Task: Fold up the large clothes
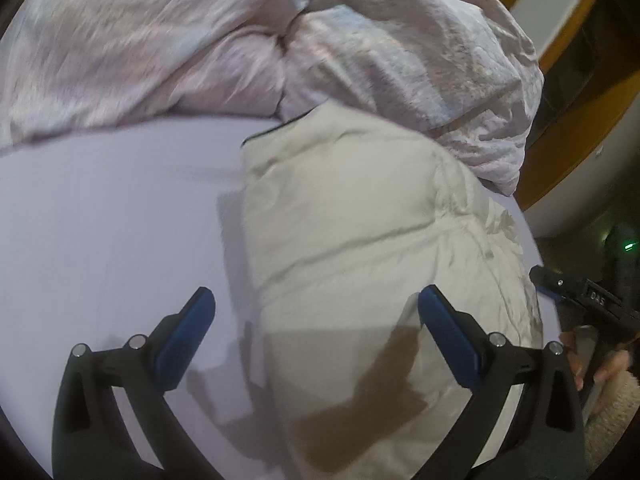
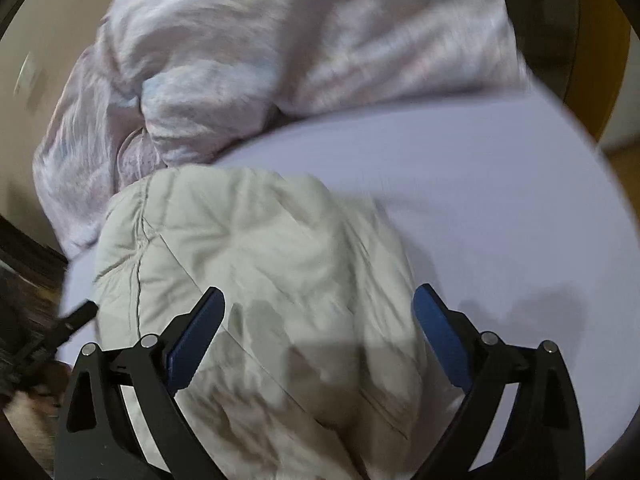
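A cream puffy jacket (image 1: 360,220) lies bunched on a pale lilac bed sheet (image 1: 112,208); in the right wrist view the jacket (image 2: 260,248) fills the lower middle. My left gripper (image 1: 316,300) is open and empty, hovering above the jacket's left edge. My right gripper (image 2: 320,300) is open and empty, just above the jacket. The right gripper's black tip (image 1: 576,292) shows at the right edge of the left wrist view, beside the jacket.
A crumpled pinkish duvet (image 1: 200,48) is heaped along the far side of the bed, also in the right wrist view (image 2: 260,48). Bare sheet (image 2: 480,200) lies right of the jacket. Orange wooden furniture (image 1: 580,128) stands beyond the bed edge.
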`<state>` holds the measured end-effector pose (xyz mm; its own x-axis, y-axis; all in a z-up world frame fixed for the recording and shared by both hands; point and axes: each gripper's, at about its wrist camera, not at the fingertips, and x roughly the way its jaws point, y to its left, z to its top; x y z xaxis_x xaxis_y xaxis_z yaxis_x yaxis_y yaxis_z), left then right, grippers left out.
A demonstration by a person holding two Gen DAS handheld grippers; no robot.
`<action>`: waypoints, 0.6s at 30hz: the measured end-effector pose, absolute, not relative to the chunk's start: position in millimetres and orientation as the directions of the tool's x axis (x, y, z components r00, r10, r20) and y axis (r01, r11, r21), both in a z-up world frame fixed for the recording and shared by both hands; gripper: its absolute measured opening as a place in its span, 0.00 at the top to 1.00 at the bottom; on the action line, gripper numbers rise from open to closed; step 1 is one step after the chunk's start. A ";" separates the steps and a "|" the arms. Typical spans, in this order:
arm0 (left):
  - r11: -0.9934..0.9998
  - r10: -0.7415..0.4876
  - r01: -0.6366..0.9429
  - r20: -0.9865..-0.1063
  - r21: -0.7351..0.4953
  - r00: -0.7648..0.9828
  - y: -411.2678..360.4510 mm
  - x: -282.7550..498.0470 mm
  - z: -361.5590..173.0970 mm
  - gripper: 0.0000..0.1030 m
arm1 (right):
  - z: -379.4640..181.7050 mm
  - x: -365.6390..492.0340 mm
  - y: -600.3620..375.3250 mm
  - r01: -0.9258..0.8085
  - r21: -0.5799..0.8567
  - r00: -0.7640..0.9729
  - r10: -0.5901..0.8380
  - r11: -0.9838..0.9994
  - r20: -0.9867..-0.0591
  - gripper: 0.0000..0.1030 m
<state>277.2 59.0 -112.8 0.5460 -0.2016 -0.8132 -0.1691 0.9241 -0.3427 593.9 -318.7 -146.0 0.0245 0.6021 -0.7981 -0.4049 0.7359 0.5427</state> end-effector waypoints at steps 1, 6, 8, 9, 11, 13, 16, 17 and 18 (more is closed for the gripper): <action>0.916 -0.217 -0.174 -0.813 -0.360 0.540 62.9 274.7 -114.3 0.02 | -153.3 596.1 -322.9 -0.369 0.583 -0.029 0.618 0.724 -0.785 0.06; 0.884 -0.310 -0.164 -0.812 -0.438 0.495 68.9 272.2 -125.7 0.02 | -182.8 603.2 -333.8 -0.215 0.714 -0.192 0.688 0.667 -0.700 0.01; 0.875 -0.334 -0.162 -0.811 -0.457 0.481 68.5 273.9 -130.4 0.02 | -192.1 602.7 -332.8 -0.171 0.735 -0.242 0.695 0.657 -0.677 0.01; 0.867 -0.348 -0.164 -0.807 -0.471 0.478 68.9 274.5 -132.4 0.02 | -197.2 601.1 -329.5 -0.155 0.746 -0.270 0.699 0.647 -0.662 0.01; 0.848 -0.377 -0.172 -0.798 -0.501 0.470 71.0 275.8 -136.3 0.02 | -202.7 599.3 -325.5 -0.135 0.759 -0.303 0.703 0.637 -0.643 0.01; 0.825 -0.410 -0.180 -0.787 -0.535 0.460 73.0 277.2 -141.7 0.02 | -207.7 597.5 -319.8 -0.109 0.777 -0.337 0.713 0.620 -0.615 0.01; 0.793 -0.452 -0.194 -0.772 -0.577 0.448 77.2 279.2 -149.2 0.02 | -211.6 595.1 -313.2 -0.086 0.793 -0.362 0.723 0.603 -0.589 0.01; 0.782 -0.466 -0.198 -0.765 -0.591 0.444 78.5 280.2 -151.7 0.02 | -211.3 594.2 -309.9 -0.089 0.797 -0.368 0.724 0.597 -0.584 0.01; 0.768 -0.482 -0.205 -0.757 -0.607 0.441 79.8 280.8 -154.5 0.02 | -211.0 593.6 -308.2 -0.096 0.798 -0.372 0.722 0.595 -0.583 0.01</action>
<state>280.8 79.8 -154.5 0.4409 -0.4816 -0.7574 -0.2047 0.7676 -0.6073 593.6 -308.2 -211.0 -0.3717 0.7225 -0.5829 -0.0959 0.5947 0.7982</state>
